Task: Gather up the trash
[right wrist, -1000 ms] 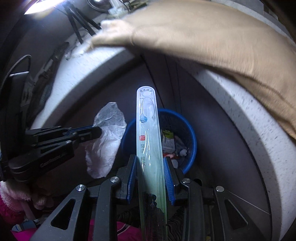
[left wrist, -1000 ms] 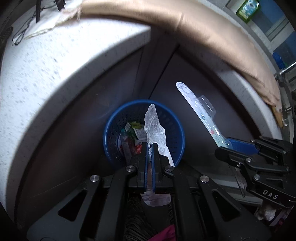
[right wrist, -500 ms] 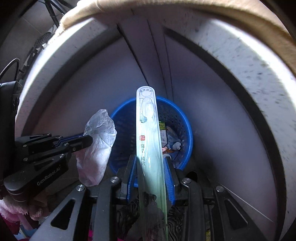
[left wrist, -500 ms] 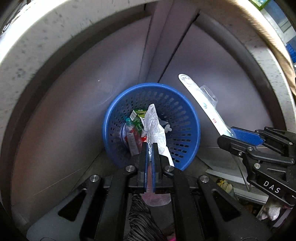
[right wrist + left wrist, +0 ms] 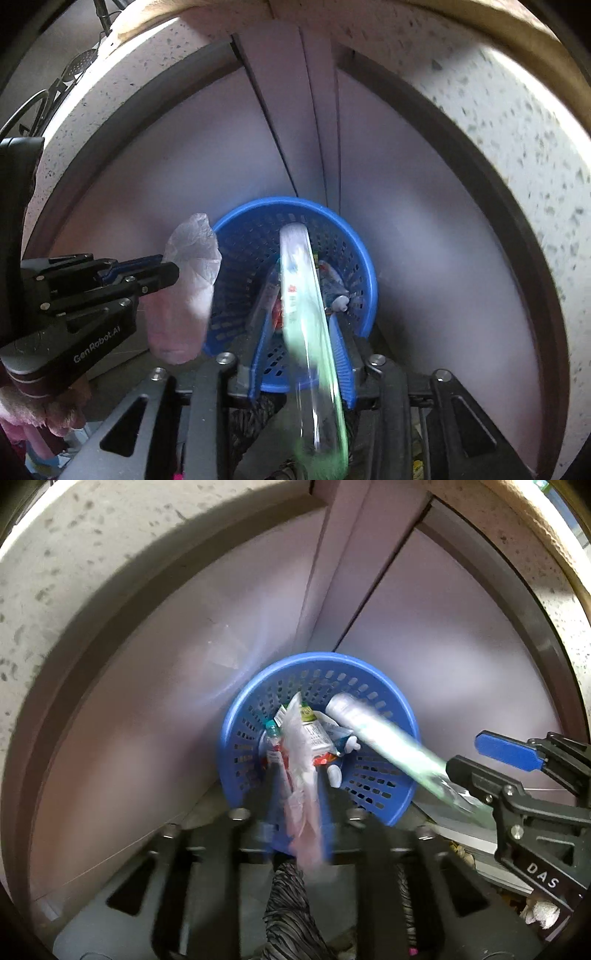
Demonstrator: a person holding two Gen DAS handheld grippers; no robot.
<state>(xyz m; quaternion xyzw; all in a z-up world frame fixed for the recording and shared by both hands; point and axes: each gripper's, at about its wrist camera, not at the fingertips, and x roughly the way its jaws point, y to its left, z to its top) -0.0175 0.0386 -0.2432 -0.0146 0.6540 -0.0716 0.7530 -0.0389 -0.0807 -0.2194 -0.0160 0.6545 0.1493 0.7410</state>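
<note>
Both grippers hang nose-down over the blue basket [image 5: 402, 734], which sits on the floor against a grey cabinet [image 5: 461, 686] under a speckled stone counter [image 5: 517, 122]. The left gripper [image 5: 295, 812] has just been opening; its jaws stand apart and the crumpled plastic bag [image 5: 301, 775] is blurred between them, over the basket. The right gripper [image 5: 303, 354] has also just been opening, jaws spread clear of the long toothbrush pack [image 5: 301, 295], tip already past the rim. A carton [image 5: 314, 731] and small bottles [image 5: 273, 738] lie inside. A tan cloth [image 5: 554, 44] drapes the counter edge
</note>
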